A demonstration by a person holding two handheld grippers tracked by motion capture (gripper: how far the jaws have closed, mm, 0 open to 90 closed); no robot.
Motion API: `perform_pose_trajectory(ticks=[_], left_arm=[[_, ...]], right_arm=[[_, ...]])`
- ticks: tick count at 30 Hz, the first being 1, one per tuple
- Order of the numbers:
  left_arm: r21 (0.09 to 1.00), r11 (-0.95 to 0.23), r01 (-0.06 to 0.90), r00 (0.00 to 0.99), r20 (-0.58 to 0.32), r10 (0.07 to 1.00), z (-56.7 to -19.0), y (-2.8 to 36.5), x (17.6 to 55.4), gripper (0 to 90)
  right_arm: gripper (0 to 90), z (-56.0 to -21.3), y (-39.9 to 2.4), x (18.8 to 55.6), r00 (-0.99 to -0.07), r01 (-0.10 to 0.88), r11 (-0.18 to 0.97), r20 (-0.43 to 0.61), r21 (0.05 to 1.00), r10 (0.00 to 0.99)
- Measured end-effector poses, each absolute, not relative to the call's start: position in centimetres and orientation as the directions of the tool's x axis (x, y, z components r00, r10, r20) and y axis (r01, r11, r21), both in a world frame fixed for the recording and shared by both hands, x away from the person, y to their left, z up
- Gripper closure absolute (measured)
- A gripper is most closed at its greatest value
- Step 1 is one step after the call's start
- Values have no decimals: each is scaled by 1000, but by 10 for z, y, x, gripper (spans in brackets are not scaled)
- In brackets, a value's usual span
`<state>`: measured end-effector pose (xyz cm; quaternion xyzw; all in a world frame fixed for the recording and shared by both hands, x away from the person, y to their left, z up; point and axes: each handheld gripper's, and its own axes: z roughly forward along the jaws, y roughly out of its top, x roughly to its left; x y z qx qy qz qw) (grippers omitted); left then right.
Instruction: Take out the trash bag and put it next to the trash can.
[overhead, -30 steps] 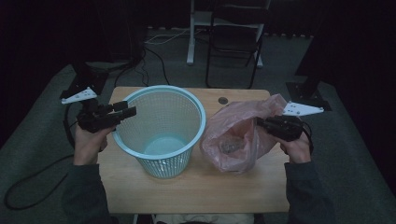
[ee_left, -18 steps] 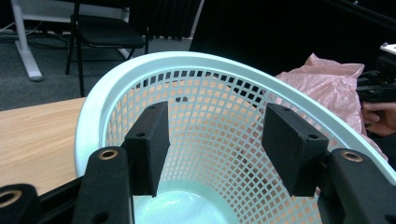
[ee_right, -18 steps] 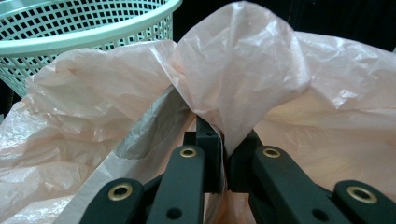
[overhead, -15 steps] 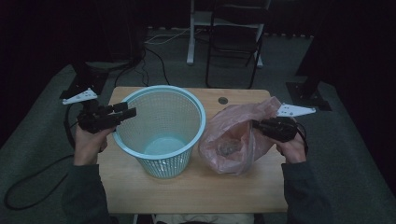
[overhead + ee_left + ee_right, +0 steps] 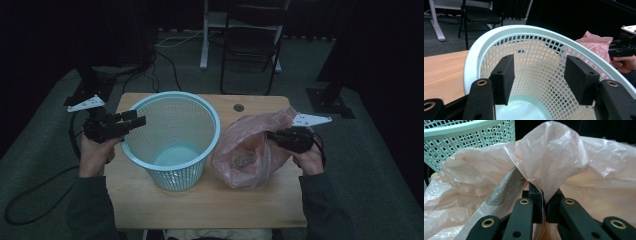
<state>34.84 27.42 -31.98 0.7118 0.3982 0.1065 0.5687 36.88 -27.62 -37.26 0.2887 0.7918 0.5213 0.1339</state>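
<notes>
A light blue mesh basket (image 5: 175, 175) stands upright on the wooden table (image 5: 210, 205), left of centre. My left gripper (image 5: 136, 120) hovers at its left rim, open with nothing between the jaws; the left gripper view looks between them (image 5: 540, 80) into the basket (image 5: 544, 50). To the right of the basket lies a crumpled pink plastic bag (image 5: 245, 147) with a small dark lump (image 5: 243, 161) inside. My right gripper (image 5: 272, 136) is shut on the bag's right edge. In the right gripper view the film (image 5: 554, 157) bunches up from between the closed jaws (image 5: 543, 205).
A round cable hole (image 5: 239, 107) sits near the table's far edge. Behind the table stand a dark chair (image 5: 252, 40) and a white desk leg (image 5: 205, 35), with cables (image 5: 160, 55) on the floor. The basket (image 5: 469, 135) stands close beside the bag.
My right gripper has shifted slightly left, toward the basket, still pinching the bag's edge. The left gripper and the basket have stayed put.
</notes>
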Motion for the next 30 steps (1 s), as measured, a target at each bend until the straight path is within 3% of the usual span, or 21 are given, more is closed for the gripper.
perform_pose_trajectory(ticks=[30], left_arm=[[888,-40,458,657,-308,688,-323,274,350,414]], right_arm=[[855,-394,-275,380,-789,351,284,118,892,604]])
